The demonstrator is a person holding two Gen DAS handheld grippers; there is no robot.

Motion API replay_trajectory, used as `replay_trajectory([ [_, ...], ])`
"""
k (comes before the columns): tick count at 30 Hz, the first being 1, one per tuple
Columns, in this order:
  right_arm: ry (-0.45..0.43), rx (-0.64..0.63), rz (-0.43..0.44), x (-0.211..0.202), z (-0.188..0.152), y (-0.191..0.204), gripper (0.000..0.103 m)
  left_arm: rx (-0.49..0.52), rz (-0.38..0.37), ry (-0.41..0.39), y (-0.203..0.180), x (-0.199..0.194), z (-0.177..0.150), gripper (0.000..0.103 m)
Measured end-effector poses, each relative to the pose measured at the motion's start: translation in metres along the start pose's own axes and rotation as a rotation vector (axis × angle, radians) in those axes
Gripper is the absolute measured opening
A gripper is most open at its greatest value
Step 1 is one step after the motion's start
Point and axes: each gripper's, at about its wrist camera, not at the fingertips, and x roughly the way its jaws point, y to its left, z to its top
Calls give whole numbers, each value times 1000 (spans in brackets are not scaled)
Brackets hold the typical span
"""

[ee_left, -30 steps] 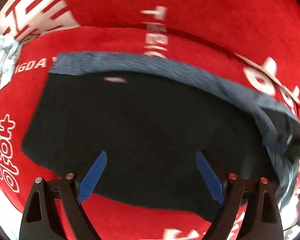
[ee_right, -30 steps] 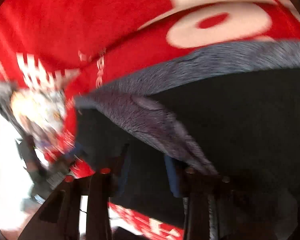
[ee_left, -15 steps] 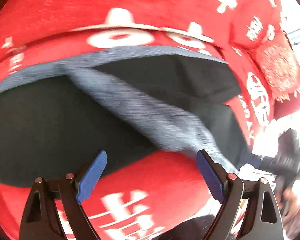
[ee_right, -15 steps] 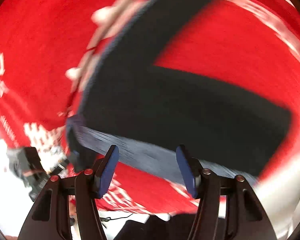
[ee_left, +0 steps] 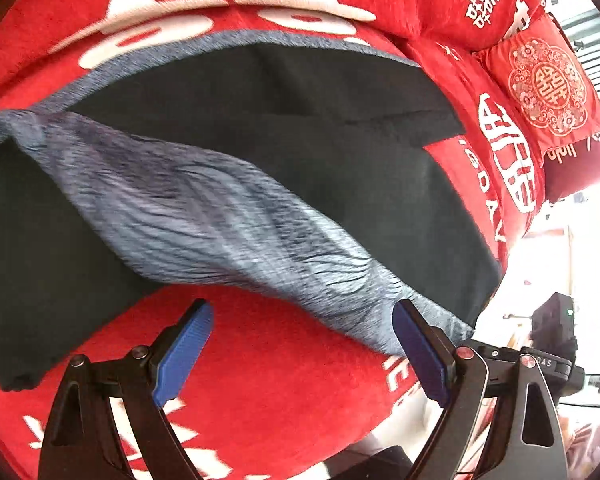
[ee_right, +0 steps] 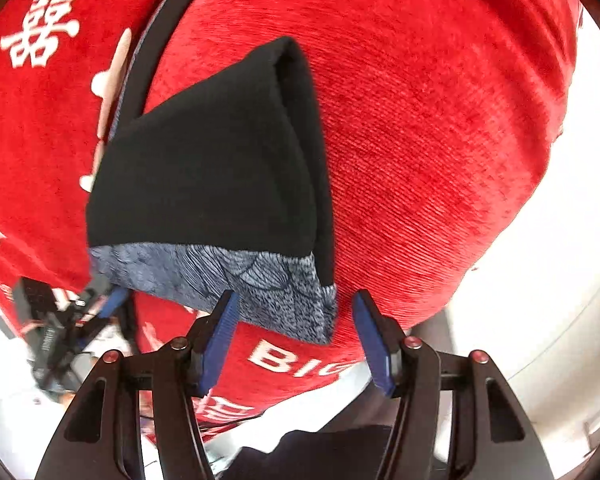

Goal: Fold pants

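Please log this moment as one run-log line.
task: fold pants | left gripper: open, empty | right gripper: open, empty | pants: on red blanket, grey patterned band near right gripper

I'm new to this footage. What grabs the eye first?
The black pants with a blue-grey patterned waistband lie partly folded across a bright red cloth with white lettering. Both blue-padded tongs, left and right, hover open at the waistband, gripping nothing.

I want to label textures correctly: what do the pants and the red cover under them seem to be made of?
The pants look like soft matte black knit with a mottled grey-blue band, probably stretchy. The red cover looks like ribbed chenille or corduroy-like fabric, judging by its fine ridges.
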Motion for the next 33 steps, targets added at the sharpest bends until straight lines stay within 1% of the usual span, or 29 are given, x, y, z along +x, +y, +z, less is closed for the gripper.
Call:
replay_trajectory([
  [1,22,13,32,1,3,-2,46,-4,-13,3,0,1,0,92],
  [2,51,23,65,4,6,-3,23,-14,-40,9,-4,4,2,92],
  [3,91,38,145,5,10,-1,16,-27,-60,12,-6,5,4,92],
  [4,106,34,179,7,10,6,16,-41,-77,13,-10,5,7,92],
  [7,122,-54,274,-14,28,39,16,-81,-129,-13,-21,-4,25,92],
  [9,116,-103,315,-27,50,65,16,-94,-145,-54,-31,-15,44,92],
  [11,101,-155,343,-39,85,95,16,-98,-136,-93,-40,-22,69,92],
  [14,71,-204,364,-42,140,135,16,-94,-116,-154,-45,-31,109,92],
  [16,42,-223,357,-40,177,159,16,-87,-80,-197,-45,-36,137,92],
  [17,33,-221,354,-38,186,171,16,-83,-53,-221,-44,-38,154,92],
  [20,28,-157,355,-18,246,184,20,-95,11,-260,-35,-39,182,92],
  [21,24,-145,335,-10,264,191,20,-100,39,-272,-31,-40,188,92],
  [22,22,-148,293,-2,277,194,22,-106,63,-285,-27,-41,193,92],
  [23,25,-157,237,0,281,188,29,-115,81,-298,-21,-43,197,92],
  [24,30,-169,177,7,287,188,45,-129,102,-306,-16,-44,200,92],
  [26,28,-195,108,11,292,193,58,-173,151,-294,0,-41,196,92],
  [28,-1,-246,81,0,285,199,58,-214,193,-264,12,-34,183,92],
  [30,-36,-262,52,-12,276,196,58,-256,241,-216,26,-22,162,92],
  [33,-77,-220,-8,-26,261,175,58,-304,311,-153,40,-8,130,92],
])
